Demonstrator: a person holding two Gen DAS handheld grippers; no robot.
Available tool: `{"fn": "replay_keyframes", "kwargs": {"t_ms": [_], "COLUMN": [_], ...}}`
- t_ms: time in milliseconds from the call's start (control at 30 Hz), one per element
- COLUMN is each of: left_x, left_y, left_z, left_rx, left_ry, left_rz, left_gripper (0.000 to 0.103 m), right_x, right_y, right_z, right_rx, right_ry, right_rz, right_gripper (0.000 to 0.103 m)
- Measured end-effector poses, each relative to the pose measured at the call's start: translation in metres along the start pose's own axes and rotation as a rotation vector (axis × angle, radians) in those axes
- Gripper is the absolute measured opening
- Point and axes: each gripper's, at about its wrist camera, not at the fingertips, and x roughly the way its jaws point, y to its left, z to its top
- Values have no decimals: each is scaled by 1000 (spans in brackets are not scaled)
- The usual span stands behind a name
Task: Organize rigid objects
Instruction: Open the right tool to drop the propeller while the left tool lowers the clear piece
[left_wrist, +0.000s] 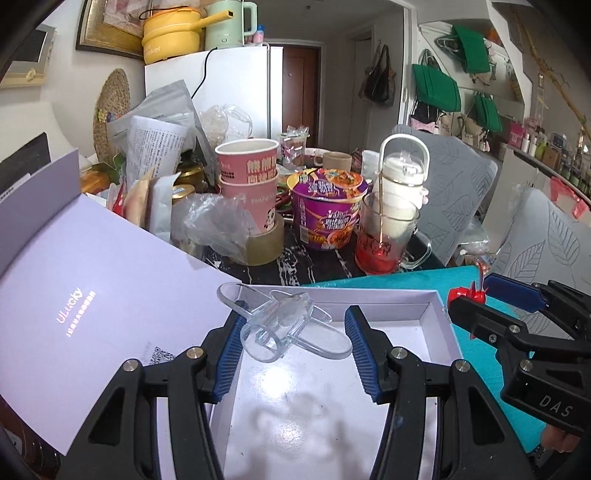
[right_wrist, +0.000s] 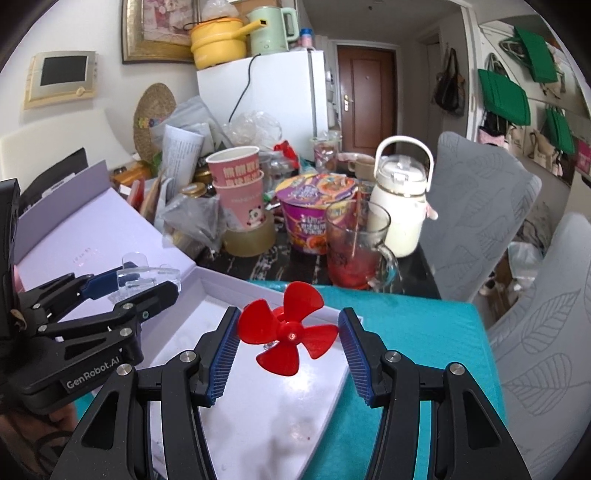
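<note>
A clear plastic part (left_wrist: 284, 328) sits between the wide-apart fingers of my left gripper (left_wrist: 293, 354), above the open white box (left_wrist: 439, 314). It touches the left pad only, so whether it is held is unclear. The part also shows in the right wrist view (right_wrist: 147, 275) at the left gripper (right_wrist: 125, 291). A red four-blade propeller (right_wrist: 290, 334) hangs between the pads of my right gripper (right_wrist: 284, 354), over the box's right part (right_wrist: 258, 402); both blade tips touch the pads. In the left view the right gripper (left_wrist: 476, 295) pinches the red propeller (left_wrist: 465, 295).
The box lid (left_wrist: 85, 317) lies open at the left. The box sits on a teal mat (right_wrist: 417, 332). Behind stand a glass mug with red liquid (left_wrist: 384, 240), a purple noodle bowl (left_wrist: 327, 206), pink paper cups (left_wrist: 251, 177), a tape roll (left_wrist: 264, 243) and a white jug (left_wrist: 404, 177).
</note>
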Motion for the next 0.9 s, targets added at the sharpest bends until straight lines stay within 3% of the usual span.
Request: {"fn": "replay_keyframes", "kwargs": {"t_ms": [167, 433, 667, 867, 900], "left_x": [23, 36, 34, 36, 35], "left_y": [-1, 2, 5, 13, 14], "left_z": [-10, -15, -12, -8, -7], "left_rx": [6, -1, -20, -59, -59], "left_ry": [46, 103, 114, 134, 129], "left_rz": [37, 31, 27, -3, 6], "left_gripper": [54, 54, 54, 54, 59], "right_x": [16, 39, 39, 34, 32], "right_y": [-4, -5, -5, -4, -4], "right_z": [-5, -13, -12, -10, -9], "right_rx": [10, 17, 13, 8, 9], "right_ry": [42, 109, 108, 100, 97], "right_rz": [-14, -28, -51, -65, -65], "right_gripper": [54, 54, 54, 62, 62]}}
